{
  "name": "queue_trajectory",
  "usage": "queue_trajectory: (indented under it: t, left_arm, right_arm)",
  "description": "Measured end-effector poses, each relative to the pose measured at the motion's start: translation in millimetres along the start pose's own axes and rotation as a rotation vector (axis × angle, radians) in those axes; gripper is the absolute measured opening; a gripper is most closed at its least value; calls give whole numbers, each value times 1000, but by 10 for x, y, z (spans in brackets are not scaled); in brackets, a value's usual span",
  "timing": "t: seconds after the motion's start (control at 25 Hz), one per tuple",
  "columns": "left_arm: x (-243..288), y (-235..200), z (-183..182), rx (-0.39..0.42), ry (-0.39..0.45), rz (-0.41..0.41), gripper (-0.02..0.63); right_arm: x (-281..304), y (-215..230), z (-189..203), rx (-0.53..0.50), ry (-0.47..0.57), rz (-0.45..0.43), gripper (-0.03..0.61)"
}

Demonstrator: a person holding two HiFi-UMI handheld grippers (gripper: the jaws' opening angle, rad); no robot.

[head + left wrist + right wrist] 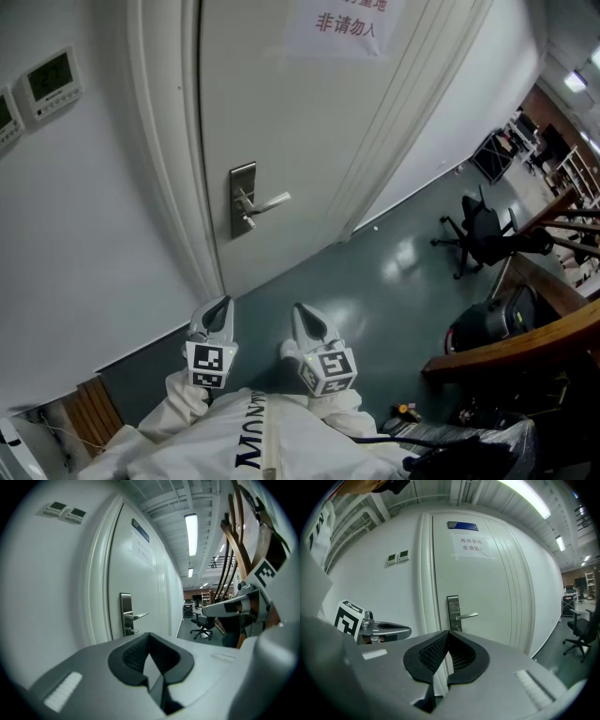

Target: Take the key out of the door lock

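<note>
The white door stands closed ahead, with a steel lock plate and lever handle. Below the lever a small key sticks out of the lock; it also shows in the left gripper view as the key. My left gripper and right gripper hang side by side well short of the door, both shut and empty. In the right gripper view the lock plate sits just above the closed right gripper. The left gripper points toward the lock plate.
Two wall control panels are mounted left of the door frame. A paper notice hangs on the door. A black office chair stands on the grey floor to the right, beside a wooden railing.
</note>
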State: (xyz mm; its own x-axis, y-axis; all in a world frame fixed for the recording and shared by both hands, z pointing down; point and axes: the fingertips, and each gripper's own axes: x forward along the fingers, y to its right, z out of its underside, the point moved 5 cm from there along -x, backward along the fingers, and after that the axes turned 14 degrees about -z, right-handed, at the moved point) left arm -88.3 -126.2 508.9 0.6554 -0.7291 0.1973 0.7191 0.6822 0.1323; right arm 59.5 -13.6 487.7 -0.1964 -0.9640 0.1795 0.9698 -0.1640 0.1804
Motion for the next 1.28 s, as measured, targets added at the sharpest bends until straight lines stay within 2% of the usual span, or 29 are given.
queue_trajectory:
  t: [0.36, 0.76, 1.28]
  left_arm:
    - [632, -14, -175, 19, -32, -110, 0]
    - [1159, 0, -334, 13, -65, -249, 0]
    - [1393, 43, -363, -26, -114, -471, 0]
  right_arm:
    - [590, 700, -245, -4, -2, -113, -3]
    - [1130, 1243, -425, -9, -30, -272, -3]
    - [1607, 1581, -590, -82, -58, -470, -3]
